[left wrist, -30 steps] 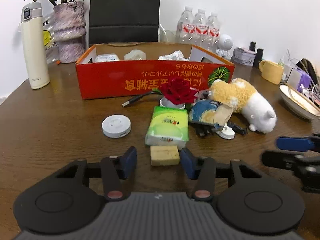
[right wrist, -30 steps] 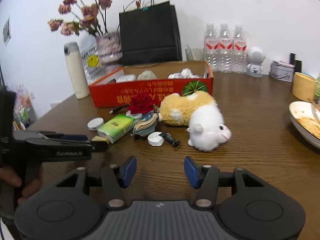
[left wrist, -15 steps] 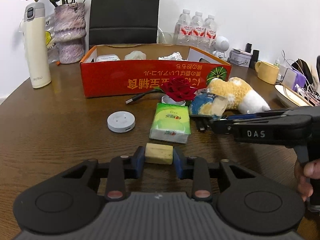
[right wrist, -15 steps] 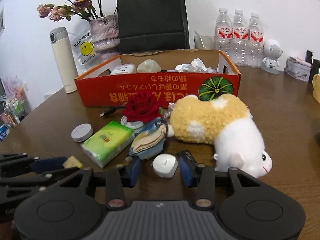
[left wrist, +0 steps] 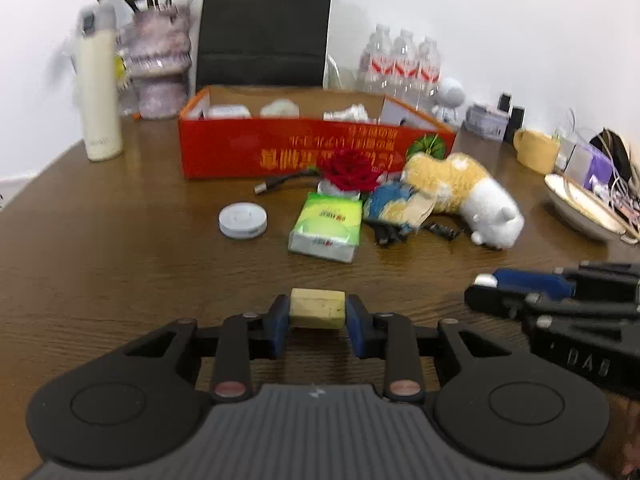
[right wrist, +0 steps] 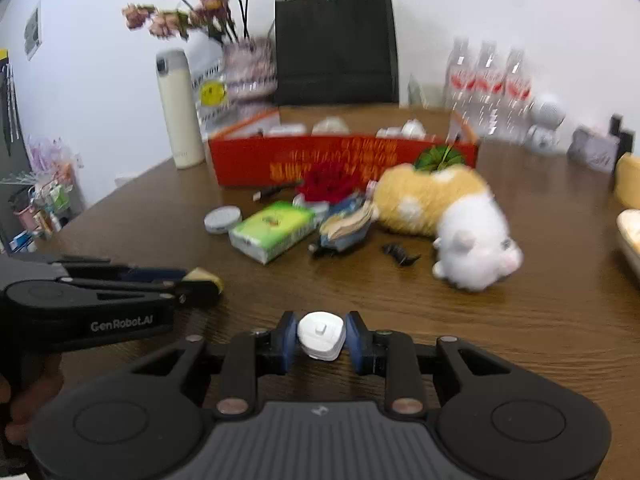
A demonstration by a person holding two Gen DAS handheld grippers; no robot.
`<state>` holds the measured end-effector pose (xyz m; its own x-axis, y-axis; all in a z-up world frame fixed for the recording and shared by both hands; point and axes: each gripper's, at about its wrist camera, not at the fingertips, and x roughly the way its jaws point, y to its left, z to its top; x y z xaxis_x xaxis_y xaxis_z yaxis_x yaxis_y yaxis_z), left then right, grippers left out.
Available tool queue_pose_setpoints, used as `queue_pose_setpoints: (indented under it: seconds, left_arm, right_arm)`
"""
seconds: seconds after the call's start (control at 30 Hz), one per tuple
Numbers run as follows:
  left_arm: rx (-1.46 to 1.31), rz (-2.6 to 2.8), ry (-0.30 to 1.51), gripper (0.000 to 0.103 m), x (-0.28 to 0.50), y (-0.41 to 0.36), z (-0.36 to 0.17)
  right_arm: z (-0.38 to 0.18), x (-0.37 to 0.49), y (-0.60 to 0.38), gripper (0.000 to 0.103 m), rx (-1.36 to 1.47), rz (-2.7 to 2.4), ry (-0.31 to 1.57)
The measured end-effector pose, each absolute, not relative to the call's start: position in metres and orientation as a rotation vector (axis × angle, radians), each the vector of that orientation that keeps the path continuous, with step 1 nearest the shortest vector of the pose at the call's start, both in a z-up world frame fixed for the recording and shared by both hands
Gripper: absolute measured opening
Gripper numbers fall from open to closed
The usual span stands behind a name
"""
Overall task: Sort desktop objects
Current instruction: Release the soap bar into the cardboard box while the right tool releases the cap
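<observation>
You've got the yellow block (left wrist: 317, 308) clamped in the left tool (left wrist: 317, 322) and the white plug (right wrist: 321, 334) clamped in the right tool (right wrist: 321, 340), both w/ jaws just closed, both well short of the red box (left wrist: 280, 148), prob. their drop spot. Tissue pack (left wrist: 326, 226) etc. lie btw you and it on the counter (left wrist: 120, 260).
</observation>
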<state>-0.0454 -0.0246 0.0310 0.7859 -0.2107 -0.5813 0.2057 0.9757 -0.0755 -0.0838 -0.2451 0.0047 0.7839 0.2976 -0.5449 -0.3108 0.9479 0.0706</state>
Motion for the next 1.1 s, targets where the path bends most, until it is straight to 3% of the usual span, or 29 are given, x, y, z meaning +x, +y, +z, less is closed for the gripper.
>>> queue_pose_setpoints:
  seconds: [0.33,0.5,0.9,1.1]
  left_arm:
    - [-0.025,-0.182,0.434,0.031,-0.082,-0.021,0.084]
    - [-0.049,-0.189,0.397,0.031,-0.062,-0.024,0.1]
    - [-0.083,-0.205,0.297,0.031,0.085,-0.06,0.161]
    - [-0.085,-0.231,0.439,0.031,0.192,-0.077,0.163]
  right_arm:
    - [0.056,-0.116,-0.259,0.025,-0.03,0.288,0.309]
    - [0.075,-0.103,-0.267,0.026,-0.025,0.272,0.282]
    - [0.135,0.025,-0.283,0.026,0.02,0.265,0.257]
    - [0.143,0.142,-0.302,0.026,0.069,0.267,0.374]
